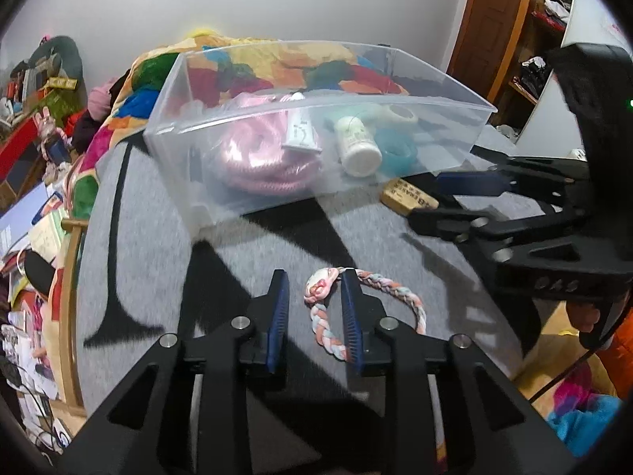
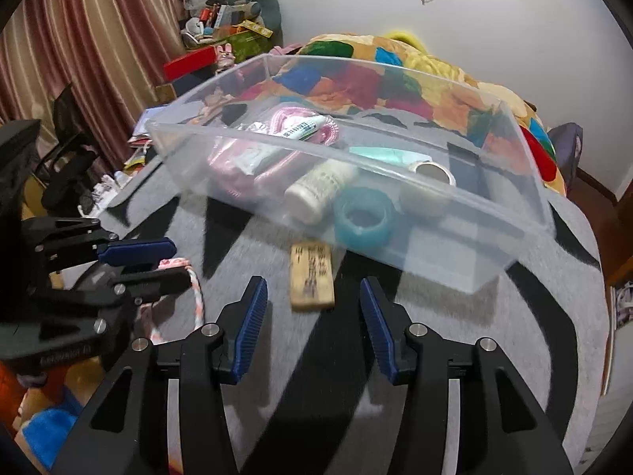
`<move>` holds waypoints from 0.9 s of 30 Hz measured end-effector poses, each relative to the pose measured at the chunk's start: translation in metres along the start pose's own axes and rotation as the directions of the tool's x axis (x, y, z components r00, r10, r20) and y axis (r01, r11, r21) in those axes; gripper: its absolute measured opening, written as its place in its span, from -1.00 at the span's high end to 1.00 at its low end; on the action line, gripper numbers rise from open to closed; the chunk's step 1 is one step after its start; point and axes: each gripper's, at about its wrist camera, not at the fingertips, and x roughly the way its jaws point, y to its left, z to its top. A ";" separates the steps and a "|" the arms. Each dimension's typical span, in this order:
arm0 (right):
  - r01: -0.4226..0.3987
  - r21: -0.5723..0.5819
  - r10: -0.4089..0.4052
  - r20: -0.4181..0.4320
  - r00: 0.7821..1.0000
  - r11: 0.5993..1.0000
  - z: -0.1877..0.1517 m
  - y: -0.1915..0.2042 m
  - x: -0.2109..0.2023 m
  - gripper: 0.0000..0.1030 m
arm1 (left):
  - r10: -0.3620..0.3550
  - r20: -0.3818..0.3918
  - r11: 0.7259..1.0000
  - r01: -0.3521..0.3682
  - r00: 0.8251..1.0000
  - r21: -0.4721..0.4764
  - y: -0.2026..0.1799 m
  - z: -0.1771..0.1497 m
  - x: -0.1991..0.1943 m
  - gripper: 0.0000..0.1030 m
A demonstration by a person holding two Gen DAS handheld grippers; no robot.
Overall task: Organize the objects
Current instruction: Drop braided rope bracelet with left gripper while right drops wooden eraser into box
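A clear plastic bin (image 1: 431, 97) (image 2: 530, 213) stands on the grey-and-black mat and holds a pink coiled cord (image 1: 253, 158), a white tube (image 2: 300, 128), a white bottle (image 1: 358, 146) (image 2: 320, 188), a teal tape roll (image 2: 364, 219) and a pale tape roll (image 2: 429, 182). A braided pastel bracelet (image 1: 379, 289) (image 2: 196, 297) lies in front of it. My left gripper (image 1: 314, 281) (image 2: 158, 261) is open, its jaws around the bracelet's charm end. A small wooden block (image 2: 311, 277) (image 1: 409, 196) lies by the bin. My right gripper (image 2: 314, 289) (image 1: 427, 198) is open just before the block.
A colourful quilt (image 2: 356, 75) is heaped behind the bin. Cluttered shelves and boxes (image 1: 27, 91) lie to the left, curtains (image 2: 79, 39) beyond. The mat's round edge (image 1: 75, 277) drops off at left, and a wooden door (image 1: 494, 19) stands at the right.
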 end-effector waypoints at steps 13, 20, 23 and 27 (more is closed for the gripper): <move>-0.026 0.035 0.024 0.057 0.998 0.999 -0.009 -0.007 -0.022 0.58 | 0.015 0.078 0.999 -0.012 0.997 -0.039 0.006 0.004 -0.023 0.79; 0.021 0.013 -0.023 0.183 0.983 1.000 0.002 -0.002 -0.066 0.58 | -0.002 0.166 0.999 0.007 0.986 -0.032 0.006 0.026 -0.055 0.79; 0.059 -0.001 -0.057 0.242 0.968 0.998 0.013 -0.001 -0.083 0.58 | 0.006 0.198 1.000 0.000 0.980 -0.030 0.008 0.041 -0.065 0.79; 0.107 0.006 -0.104 0.297 0.949 0.994 0.029 -0.002 -0.098 0.58 | 0.013 0.239 1.000 -0.008 0.971 -0.021 0.009 0.065 -0.073 0.79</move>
